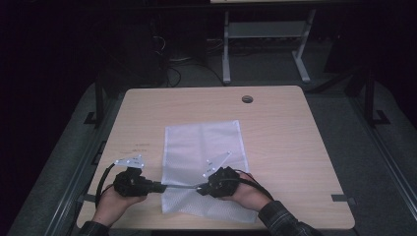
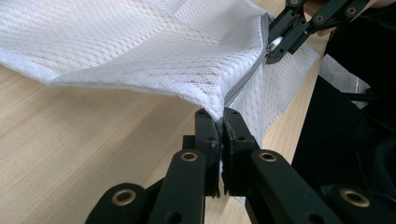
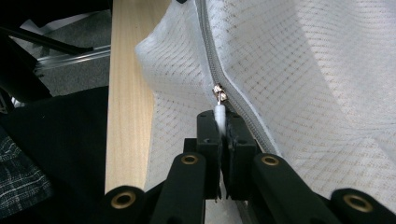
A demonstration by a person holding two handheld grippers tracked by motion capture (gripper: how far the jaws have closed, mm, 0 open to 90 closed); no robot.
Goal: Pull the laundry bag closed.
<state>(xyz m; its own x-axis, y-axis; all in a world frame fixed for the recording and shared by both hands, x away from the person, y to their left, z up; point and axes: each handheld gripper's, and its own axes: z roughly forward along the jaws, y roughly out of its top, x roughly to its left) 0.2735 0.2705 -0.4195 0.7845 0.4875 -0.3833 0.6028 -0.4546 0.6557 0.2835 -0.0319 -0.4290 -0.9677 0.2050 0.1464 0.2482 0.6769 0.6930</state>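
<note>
A white mesh bag (image 1: 204, 147) lies on the light wooden table (image 1: 285, 147), its near edge lifted along a grey zipper (image 3: 212, 56). My left gripper (image 1: 158, 187) is shut on the bag's corner (image 2: 215, 109) at the zipper's end. My right gripper (image 1: 200, 189) is shut on the white zipper pull (image 3: 219, 116), just behind the metal slider (image 3: 218, 93). In the left gripper view the right gripper (image 2: 275, 44) holds that pull at the top right. The zipper runs taut between the two grippers near the table's front edge.
A round cable hole (image 1: 247, 99) sits near the table's far edge. Beyond the table stand a white desk frame (image 1: 265, 34) and dark cables on the floor. The person's dark clothing (image 2: 345, 140) lies close along the front edge.
</note>
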